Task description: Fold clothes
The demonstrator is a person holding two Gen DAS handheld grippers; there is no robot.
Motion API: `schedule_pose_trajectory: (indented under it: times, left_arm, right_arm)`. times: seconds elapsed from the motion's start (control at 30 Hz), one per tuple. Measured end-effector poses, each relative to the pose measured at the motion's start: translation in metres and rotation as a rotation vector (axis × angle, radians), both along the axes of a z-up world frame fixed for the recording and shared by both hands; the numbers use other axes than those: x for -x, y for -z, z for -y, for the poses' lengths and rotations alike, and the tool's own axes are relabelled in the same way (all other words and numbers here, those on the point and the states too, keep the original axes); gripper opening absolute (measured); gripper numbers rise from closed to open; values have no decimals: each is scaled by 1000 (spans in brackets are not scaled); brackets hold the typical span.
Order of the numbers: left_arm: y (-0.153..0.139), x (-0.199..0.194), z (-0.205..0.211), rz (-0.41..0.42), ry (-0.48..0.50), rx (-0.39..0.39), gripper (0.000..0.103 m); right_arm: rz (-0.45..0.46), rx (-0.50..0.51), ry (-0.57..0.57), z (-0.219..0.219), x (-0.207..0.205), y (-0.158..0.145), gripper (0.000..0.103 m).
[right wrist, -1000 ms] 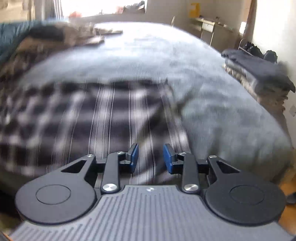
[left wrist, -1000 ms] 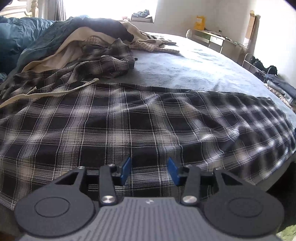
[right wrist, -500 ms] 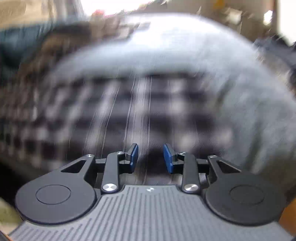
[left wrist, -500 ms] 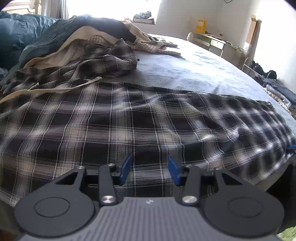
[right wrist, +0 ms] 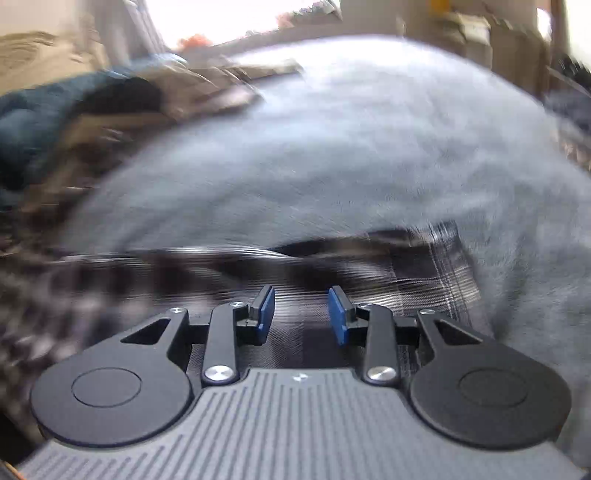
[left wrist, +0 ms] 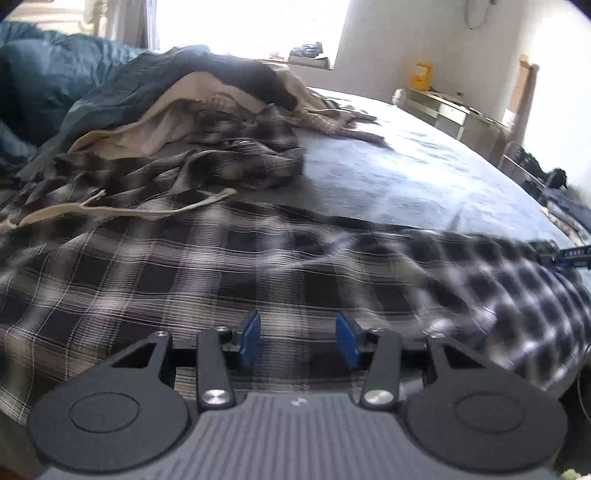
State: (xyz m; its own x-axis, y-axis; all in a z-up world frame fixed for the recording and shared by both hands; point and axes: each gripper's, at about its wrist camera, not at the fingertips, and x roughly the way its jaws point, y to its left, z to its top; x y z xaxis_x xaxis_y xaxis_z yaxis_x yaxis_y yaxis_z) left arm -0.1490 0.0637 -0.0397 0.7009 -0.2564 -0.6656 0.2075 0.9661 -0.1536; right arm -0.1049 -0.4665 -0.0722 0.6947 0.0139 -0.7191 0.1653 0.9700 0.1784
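Across a grey-blue bedspread (left wrist: 424, 173) lies a black-and-white plaid flannel garment (left wrist: 184, 273), spread flat. Both grippers — left gripper (left wrist: 297, 341), right gripper (right wrist: 301, 314) — hover over its near edge, blue-padded jaws parted, holding nothing. Best pinch the hem at matching points — then fold evenly.

Bright window (left wrist: 251, 26), white wall (left wrist: 376, 44), grey-sheeted bed (left wrist: 406, 173), perhaps a desk (left wrist: 454, 114)

right hand-held gripper (right wrist: 301, 314) now nearer plaid garment's (right wrist: 424, 273) edge
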Motion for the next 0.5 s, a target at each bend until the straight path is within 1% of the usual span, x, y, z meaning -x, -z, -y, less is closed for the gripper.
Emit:
schedule_pose_trajectory:
  times: [0.1,0.13,0.17,0.23,0.33,0.43,0.5]
  left_arm:
    - [-2,-16,-15,-6,-21,49,46]
    - [-4,-24,-19,-2,-21,67,46]
    - [-6,-31,-22,4,-23,76,46]
    - [-13,-49,-25,26,-40,86,46]
    - [-21,-73,-30,69,-79,83,46]
    - [-24,-97,-35,127,-112,30,46]
    - [-22,-117,-37,158,-114,-20,46]
  right_arm:
    - [45,-4,106,2,-1,-23,31]
    - [68,20,104,-5,-1,-34,32]
    - [87,28,78,-13,-4,-45,32]
    - [117,15,0,-40,-18,-64,35]
    - [148,11,-154,-91,-53,-86,44]
    - [161,-3,-345,-156,-103,-96,49]
    - [154,-28,-431,-199,-140,-97,49]
